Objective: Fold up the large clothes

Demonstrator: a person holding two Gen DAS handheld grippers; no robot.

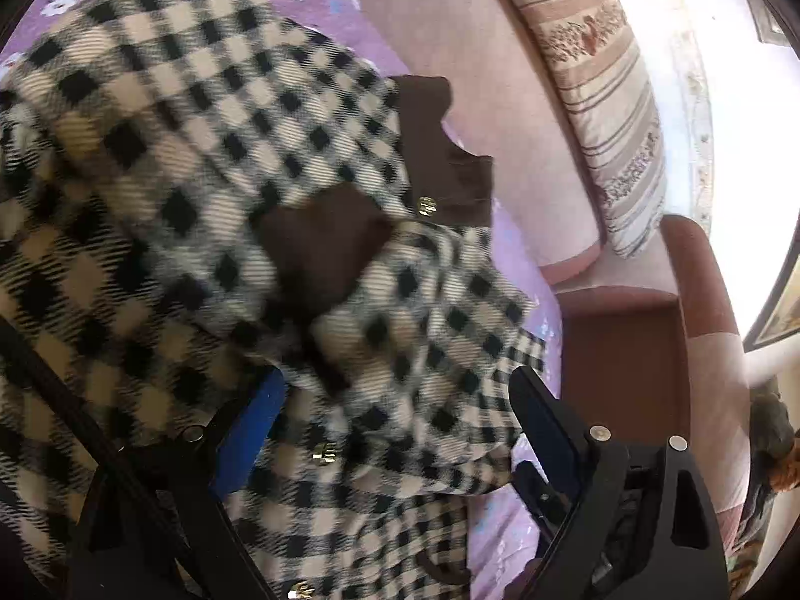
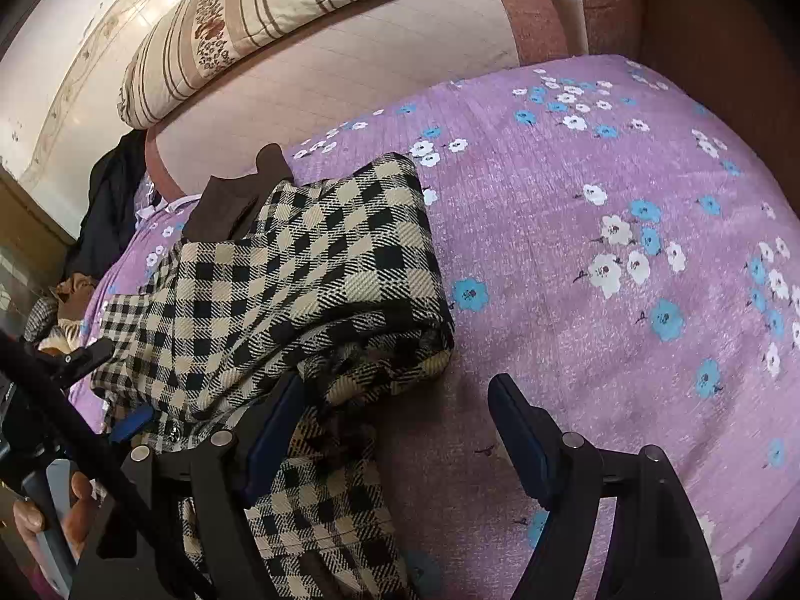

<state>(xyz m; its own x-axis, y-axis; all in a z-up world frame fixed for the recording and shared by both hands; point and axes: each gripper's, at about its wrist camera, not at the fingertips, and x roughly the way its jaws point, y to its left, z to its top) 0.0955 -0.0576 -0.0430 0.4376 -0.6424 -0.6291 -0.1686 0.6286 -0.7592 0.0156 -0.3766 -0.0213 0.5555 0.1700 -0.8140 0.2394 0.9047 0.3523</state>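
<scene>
The checked coat (image 2: 300,280) lies folded in a heap on the purple flowered bedspread (image 2: 575,230), the left gripper (image 1: 395,425) spread wide over its cloth, the right gripper (image 2: 395,430) open beside it, gripping nothing.

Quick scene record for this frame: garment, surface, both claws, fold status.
garment: checked coat in black and cream with a brown collar, bunched in layers
surface: purple floral bedspread
background: striped pillow behind the bed
left claw: open, coat fabric lying between the fingers, no pinch visible
right claw: open, left finger against the coat's edge, right finger over bare bedspread
fold status: partly folded, not yet neat
</scene>
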